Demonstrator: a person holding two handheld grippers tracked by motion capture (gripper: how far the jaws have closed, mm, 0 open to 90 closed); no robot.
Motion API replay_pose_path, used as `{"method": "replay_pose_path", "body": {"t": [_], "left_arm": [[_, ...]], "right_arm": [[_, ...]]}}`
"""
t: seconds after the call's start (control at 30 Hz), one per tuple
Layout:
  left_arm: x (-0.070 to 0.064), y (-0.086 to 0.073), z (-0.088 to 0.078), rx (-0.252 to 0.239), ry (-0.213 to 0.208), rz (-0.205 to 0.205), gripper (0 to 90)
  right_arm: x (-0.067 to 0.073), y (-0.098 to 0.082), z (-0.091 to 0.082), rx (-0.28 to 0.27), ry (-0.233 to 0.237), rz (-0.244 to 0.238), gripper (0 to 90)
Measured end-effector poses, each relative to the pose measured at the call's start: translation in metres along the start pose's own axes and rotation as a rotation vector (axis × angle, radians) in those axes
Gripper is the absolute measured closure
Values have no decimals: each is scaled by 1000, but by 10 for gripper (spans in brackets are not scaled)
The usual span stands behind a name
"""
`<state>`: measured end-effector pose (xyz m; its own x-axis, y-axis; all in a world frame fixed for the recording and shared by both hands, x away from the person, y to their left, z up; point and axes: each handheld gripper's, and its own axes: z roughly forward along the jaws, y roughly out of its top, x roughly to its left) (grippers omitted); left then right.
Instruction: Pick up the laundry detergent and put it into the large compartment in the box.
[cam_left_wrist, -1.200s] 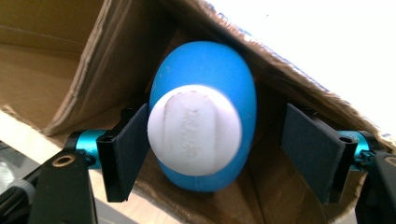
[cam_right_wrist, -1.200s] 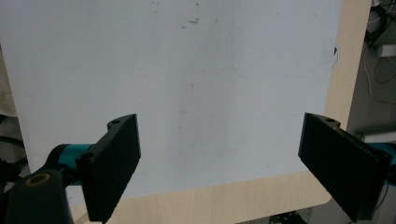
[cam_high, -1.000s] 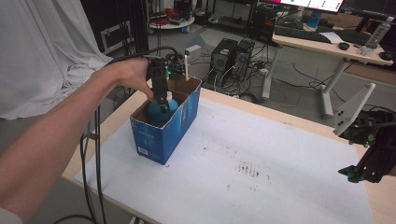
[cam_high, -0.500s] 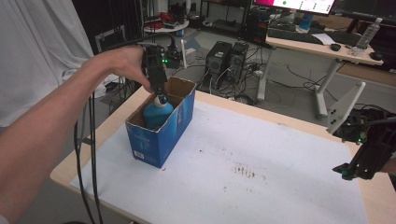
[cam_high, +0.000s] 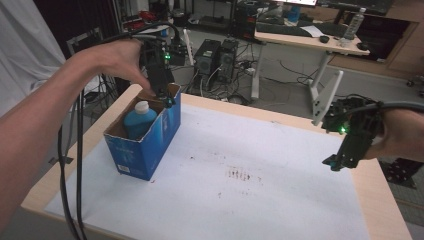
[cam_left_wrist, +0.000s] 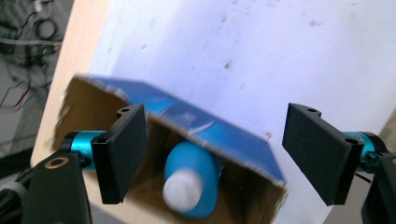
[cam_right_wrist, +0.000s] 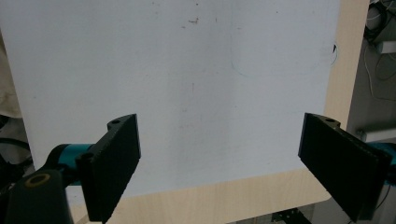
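Note:
A blue bottle with a white cap (cam_high: 139, 118) (cam_left_wrist: 192, 182) stands inside an open blue cardboard box (cam_high: 145, 145) (cam_left_wrist: 205, 128) at the table's left. My left gripper (cam_high: 166, 100) (cam_left_wrist: 219, 156) hovers just above the box's far rim, jaws open, nothing between its pads. The bottle sits below them, apart from both. My right gripper (cam_high: 339, 162) (cam_right_wrist: 233, 168) hangs open over the table's right edge with nothing in it.
A white sheet (cam_high: 240, 175) (cam_right_wrist: 187, 70) covers most of the wooden table (cam_high: 380, 200). Black cables (cam_high: 70, 165) trail off the left edge. Behind stand computer towers (cam_high: 217, 55) and a desk (cam_high: 310, 40) on the floor.
My left gripper has risen out of the box and drawn back toward its far rim, leaving the bottle standing inside. The right gripper has stayed where it was.

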<state>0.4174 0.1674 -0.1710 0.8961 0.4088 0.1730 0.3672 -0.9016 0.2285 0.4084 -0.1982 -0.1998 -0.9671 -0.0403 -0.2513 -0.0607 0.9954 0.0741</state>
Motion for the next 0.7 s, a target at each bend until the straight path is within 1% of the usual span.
{"method": "replay_pose_path", "body": {"t": [0.07, 0.1, 0.13, 0.2, 0.27, 0.3, 0.33, 0.4, 0.43, 0.47, 0.53, 0.6, 0.7], "left_arm": [[-4, 11, 4, 11, -1, 14, 223], [-6, 16, 7, 9, -1, 29, 222], [-9, 22, 9, 10, 0, 42, 200], [-15, 32, 13, -9, -9, 68, 195], [-20, 42, 18, -13, -13, 96, 180], [-24, 47, 21, -14, -24, 105, 158], [-27, 52, 24, -13, -27, 125, 158], [-33, 61, 30, -17, -27, 146, 158], [-37, 65, 34, -19, -27, 151, 158], [-41, 69, 39, -17, -31, 165, 158], [-49, 76, 48, -4, -27, 207, 158], [-55, 82, 58, 2, -50, 225, 158], [-64, 89, 74, 6, -72, 243, 158]], "right_arm": [[0, 0, 0, 5, -1, 0, 121], [0, 0, 0, 5, -3, 2, 121], [1, 0, 0, 7, -3, 7, 121], [1, 0, 0, 6, 0, 3, 121], [2, 0, -1, 6, -2, 1, 121], [2, 0, -1, 9, -2, 3, 121], [2, 1, -1, 10, -2, 6, 121], [3, 1, -1, 11, 1, 5, 121], [3, 1, -1, 11, -1, 8, 121], [3, 1, -1, 12, -2, 11, 121], [2, 1, -1, 13, -2, 12, 121], [2, 1, 0, 10, -2, 22, 121], [2, 2, 0, 5, -4, 20, 121]]}}
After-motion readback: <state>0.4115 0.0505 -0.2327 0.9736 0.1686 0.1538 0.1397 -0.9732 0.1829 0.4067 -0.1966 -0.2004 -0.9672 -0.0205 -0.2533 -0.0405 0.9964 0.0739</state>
